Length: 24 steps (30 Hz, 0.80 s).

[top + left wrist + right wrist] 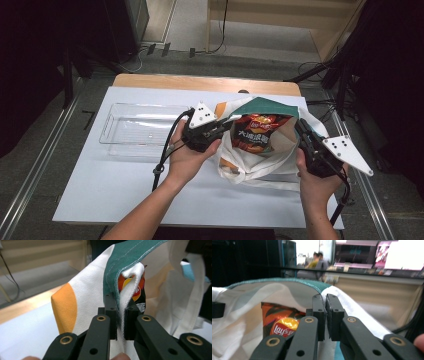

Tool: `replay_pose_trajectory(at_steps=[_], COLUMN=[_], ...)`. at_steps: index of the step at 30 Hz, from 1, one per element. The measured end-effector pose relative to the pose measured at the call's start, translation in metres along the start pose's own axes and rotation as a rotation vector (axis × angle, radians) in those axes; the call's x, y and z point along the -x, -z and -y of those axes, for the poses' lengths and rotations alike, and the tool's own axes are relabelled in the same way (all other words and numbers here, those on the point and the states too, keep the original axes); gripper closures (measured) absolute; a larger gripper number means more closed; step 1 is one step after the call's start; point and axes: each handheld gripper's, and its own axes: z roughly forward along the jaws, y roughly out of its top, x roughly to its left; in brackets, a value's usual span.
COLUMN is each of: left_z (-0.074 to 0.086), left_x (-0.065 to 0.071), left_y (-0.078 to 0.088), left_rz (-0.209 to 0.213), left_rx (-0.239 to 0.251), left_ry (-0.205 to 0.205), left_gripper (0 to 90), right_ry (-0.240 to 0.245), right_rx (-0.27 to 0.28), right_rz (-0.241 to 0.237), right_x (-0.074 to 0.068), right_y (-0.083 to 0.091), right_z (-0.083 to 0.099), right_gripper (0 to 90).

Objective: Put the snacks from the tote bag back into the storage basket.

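Both tools clamp the tote bag (260, 150) rim, left tool (220, 128) at nine o'clock, right tool (302, 131) at three; thin fabric slipping free could spill the chip packet (255, 132) onto the worktop (115, 185).

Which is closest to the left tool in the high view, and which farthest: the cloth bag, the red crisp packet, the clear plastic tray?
1. White cloth bag with green rim: clamped in the left tool.
2. Red crisp packet: inside the bag, to its right.
3. Clear plastic tray: apart, at the left.

A lab or recording studio is showing here: black stands (70, 65) and cables (150, 52) are ringing a white-covered table (125, 185), with screens (402, 255) glowing behind.
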Motion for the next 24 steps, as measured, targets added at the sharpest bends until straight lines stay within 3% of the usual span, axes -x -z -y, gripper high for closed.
replay_pose_trajectory(at_steps=[1, 3, 4, 7, 9, 11, 13, 15, 16, 20, 22, 24], left_z=[0.001, 0.001, 0.000, 0.000, -0.001, -0.001, -0.002, -0.001, -0.001, -0.001, -0.002, -0.002], left_x=[0.000, 0.000, 0.001, 0.002, 0.002, 0.001, 0.002, 0.004, 0.004, 0.002, 0.001, -0.001], left_y=[-0.001, -0.003, -0.003, -0.005, -0.007, -0.008, -0.008, -0.008, -0.008, -0.008, -0.009, -0.011], left_rz=[0.003, 0.008, 0.006, 0.001, -0.009, -0.006, -0.007, -0.007, -0.006, -0.009, -0.011, -0.014], left_rx=[-0.004, -0.007, -0.009, -0.016, -0.015, -0.010, -0.012, -0.016, -0.017, -0.018, -0.022, -0.029], left_ry=[0.006, 0.016, 0.018, 0.015, 0.027, 0.048, 0.044, 0.036, 0.033, 0.031, 0.032, 0.029], left_gripper=[85.9, 86.3, 86.4, 86.5, 86.5, 86.3, 86.1, 85.6, 85.4, 85.3, 85.2, 84.6], right_ry=[-0.033, -0.049, -0.051, -0.025, -0.014, 0.021, 0.044, 0.027, 0.015, 0.030, 0.046, 0.047], right_rx=[-0.011, -0.011, 0.021, 0.100, 0.106, 0.036, -0.049, -0.193, -0.237, -0.321, -0.408, -0.460], right_rz=[-0.015, -0.016, -0.025, -0.029, -0.072, -0.168, -0.225, -0.288, -0.293, -0.215, -0.211, -0.251], right_x=[0.001, -0.002, -0.006, -0.021, -0.032, -0.048, -0.059, -0.067, -0.068, -0.072, -0.076, -0.080], right_y=[-0.001, 0.003, 0.009, 0.030, 0.036, 0.032, 0.021, -0.001, -0.010, -0.037, -0.047, -0.050], right_z=[0.001, 0.001, 0.002, 0.004, 0.009, 0.020, 0.034, 0.055, 0.064, 0.091, 0.103, 0.115], right_gripper=[76.2, 61.4, 58.3, 56.4, 63.7, 70.7, 72.6, 69.3, 69.5, 78.4, 84.2, 90.0])
